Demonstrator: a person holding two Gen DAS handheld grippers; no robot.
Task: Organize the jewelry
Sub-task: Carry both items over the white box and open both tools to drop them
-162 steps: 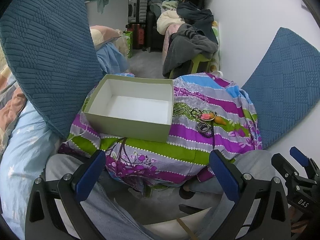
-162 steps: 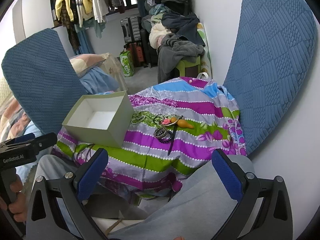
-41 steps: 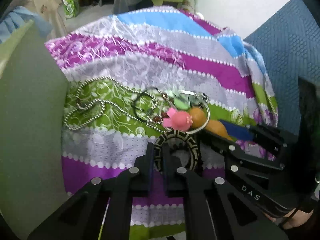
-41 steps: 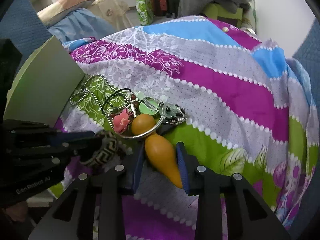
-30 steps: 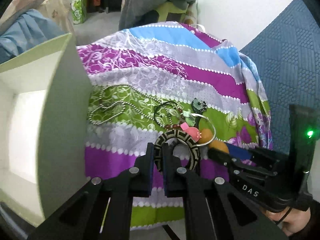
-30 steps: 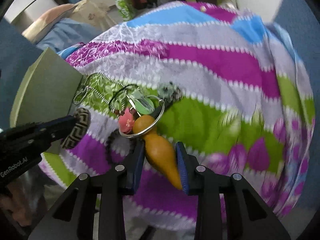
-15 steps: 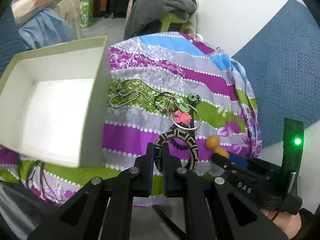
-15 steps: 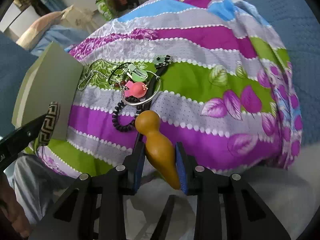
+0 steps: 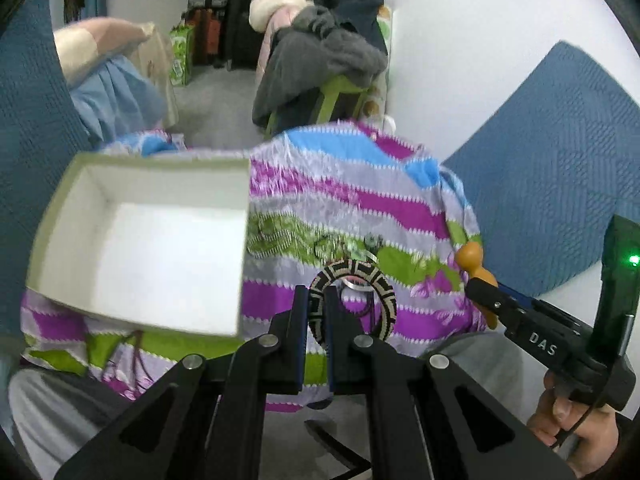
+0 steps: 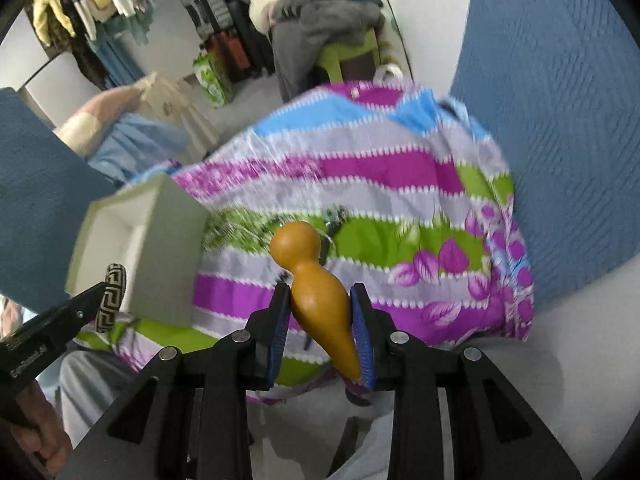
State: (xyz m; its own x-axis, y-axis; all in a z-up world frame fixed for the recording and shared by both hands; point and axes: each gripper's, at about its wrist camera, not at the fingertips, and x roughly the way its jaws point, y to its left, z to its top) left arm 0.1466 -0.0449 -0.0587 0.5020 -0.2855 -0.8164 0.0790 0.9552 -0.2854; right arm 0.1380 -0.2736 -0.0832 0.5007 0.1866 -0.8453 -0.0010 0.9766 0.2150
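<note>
Black-and-cream key-patterned bangle; orange gourd pendant; striped floral cloth

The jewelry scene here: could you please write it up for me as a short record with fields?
left tongs: shut on the patterned bangle, held up off the cloth
right tongs: shut on the orange gourd pendant, also held up
box: open, white inside, nothing visible in it
striped cloth: blurred small jewelry near its middle
task state: neither piece is in the box yet
</note>
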